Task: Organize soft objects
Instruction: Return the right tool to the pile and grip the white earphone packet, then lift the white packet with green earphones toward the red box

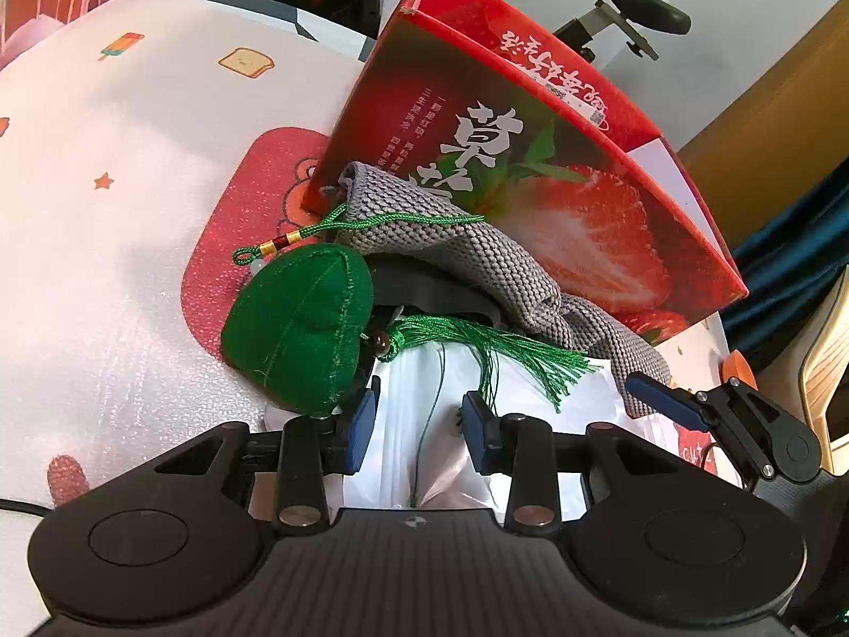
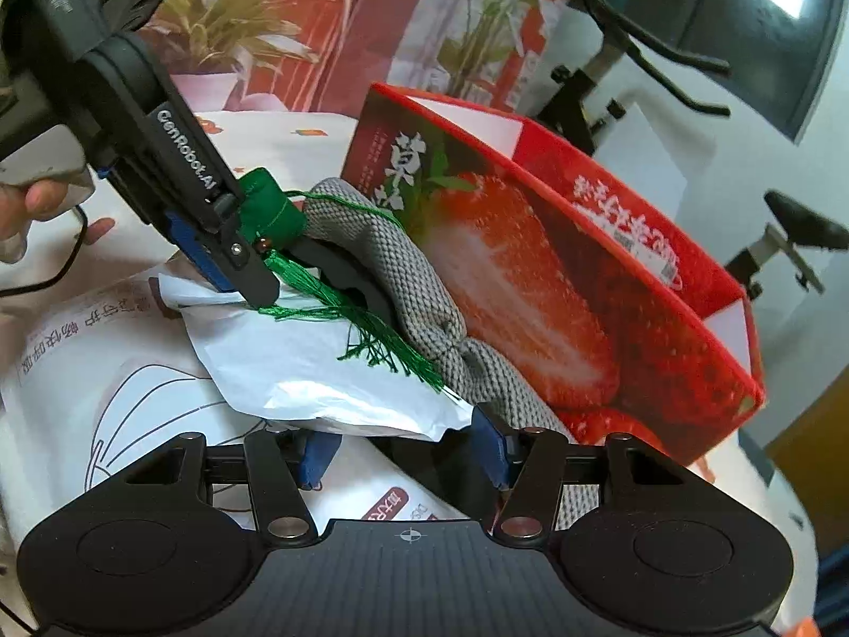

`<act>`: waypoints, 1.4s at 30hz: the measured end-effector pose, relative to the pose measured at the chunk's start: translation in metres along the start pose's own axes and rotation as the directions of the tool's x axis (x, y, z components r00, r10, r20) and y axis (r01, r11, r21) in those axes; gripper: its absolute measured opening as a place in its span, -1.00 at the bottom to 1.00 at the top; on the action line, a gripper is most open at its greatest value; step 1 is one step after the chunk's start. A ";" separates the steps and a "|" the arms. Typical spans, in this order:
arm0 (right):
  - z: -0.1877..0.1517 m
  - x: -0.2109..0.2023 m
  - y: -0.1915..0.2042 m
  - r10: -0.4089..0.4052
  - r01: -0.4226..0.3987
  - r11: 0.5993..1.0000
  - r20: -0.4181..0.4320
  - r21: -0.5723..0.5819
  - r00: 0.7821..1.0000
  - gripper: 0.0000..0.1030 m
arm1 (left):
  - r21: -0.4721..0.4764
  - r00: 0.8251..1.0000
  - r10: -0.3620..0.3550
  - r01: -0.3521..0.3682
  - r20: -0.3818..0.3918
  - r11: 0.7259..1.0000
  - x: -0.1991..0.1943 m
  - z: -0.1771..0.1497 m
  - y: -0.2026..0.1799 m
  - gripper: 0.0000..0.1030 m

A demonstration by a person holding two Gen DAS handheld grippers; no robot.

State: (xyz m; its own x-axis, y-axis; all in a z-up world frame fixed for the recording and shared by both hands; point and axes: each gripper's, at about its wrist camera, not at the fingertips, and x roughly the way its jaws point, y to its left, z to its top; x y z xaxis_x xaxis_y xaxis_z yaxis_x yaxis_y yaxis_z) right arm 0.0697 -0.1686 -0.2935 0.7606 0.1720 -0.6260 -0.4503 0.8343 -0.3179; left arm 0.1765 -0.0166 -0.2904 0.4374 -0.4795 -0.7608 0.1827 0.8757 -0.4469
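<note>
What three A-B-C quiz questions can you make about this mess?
1. Where is the grey cloth? A against the box; B inside the box; C on a chair.
2. What colour is the tassel? A red; B blue; C green.
3. How is the left gripper? A shut on the tassel; B open; C shut on the cloth.
Answers: A, the cloth lies against the box's front; C, its threads are green; B, its fingers stand apart with nothing pinched.

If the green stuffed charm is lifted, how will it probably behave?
The green stuffed charm looks padded, so it probably squashes and weighs little. Its tassel and cord loop are loose threads, likely to dangle and snag on the grey knitted cloth.
</note>
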 end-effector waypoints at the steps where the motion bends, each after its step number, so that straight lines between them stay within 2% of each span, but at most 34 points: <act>1: 0.001 0.000 0.001 0.001 -0.001 1.000 0.007 -0.018 1.000 0.00 | 0.000 1.000 0.000 0.000 0.001 1.000 0.000 0.000 0.000 -0.26; 6: 0.004 0.002 0.002 0.023 -0.021 0.997 0.018 -0.076 1.000 -0.16 | -0.003 1.000 -0.005 0.005 0.005 1.000 -0.001 -0.001 0.001 -0.26; 10: 0.004 0.003 0.000 0.040 -0.039 0.997 0.016 -0.068 0.999 -0.29 | -0.012 1.000 -0.012 0.012 0.009 1.000 -0.002 -0.002 0.003 -0.26; 13: 0.003 0.003 -0.006 0.068 -0.068 0.998 0.009 -0.015 0.998 -0.39 | -0.005 1.000 -0.016 0.017 0.021 1.000 -0.005 0.001 0.003 -0.26; 16: 0.004 0.001 -0.020 0.106 -0.107 0.992 0.019 0.063 0.994 -0.63 | 0.001 0.995 -0.037 0.037 0.097 0.999 -0.020 0.008 0.004 -0.26; 19: 0.007 0.000 -0.036 0.144 -0.148 0.978 0.035 0.150 0.989 -0.67 | 0.021 0.988 -0.029 0.026 0.150 0.999 -0.030 0.019 0.005 -0.27; 22: 0.008 0.002 -0.058 0.175 -0.184 0.937 0.060 0.298 0.983 -0.68 | 0.018 0.983 -0.020 0.017 0.180 1.000 -0.034 0.027 0.007 -0.28; 26: 0.003 0.008 -0.082 0.192 -0.206 0.861 0.077 0.465 0.978 -0.68 | 0.028 0.978 -0.016 0.010 0.210 1.000 -0.035 0.034 0.003 -0.28; 33: -0.006 0.017 -0.101 0.179 -0.190 0.780 0.079 0.596 0.981 -0.68 | 0.183 0.975 0.010 -0.052 0.223 0.982 -0.033 0.041 -0.018 -0.29; 36: -0.010 0.020 -0.106 0.165 -0.173 0.761 0.072 0.625 0.984 -0.68 | 0.207 0.974 -0.005 -0.043 0.228 0.977 -0.034 0.045 -0.016 -0.29; 42: -0.013 0.023 -0.106 0.153 -0.154 0.758 0.057 0.634 0.987 -0.68 | 0.270 0.982 -0.021 -0.031 0.187 0.962 -0.020 0.042 -0.021 -0.29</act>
State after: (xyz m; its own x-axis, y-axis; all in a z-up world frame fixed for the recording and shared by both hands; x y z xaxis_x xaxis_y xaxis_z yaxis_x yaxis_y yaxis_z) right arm 0.1291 -0.2603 -0.2838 0.7081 0.3273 -0.6257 -0.1623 0.9378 0.3068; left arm 0.2007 -0.0232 -0.2458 0.5901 -0.4785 -0.6502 0.4003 0.8728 -0.2791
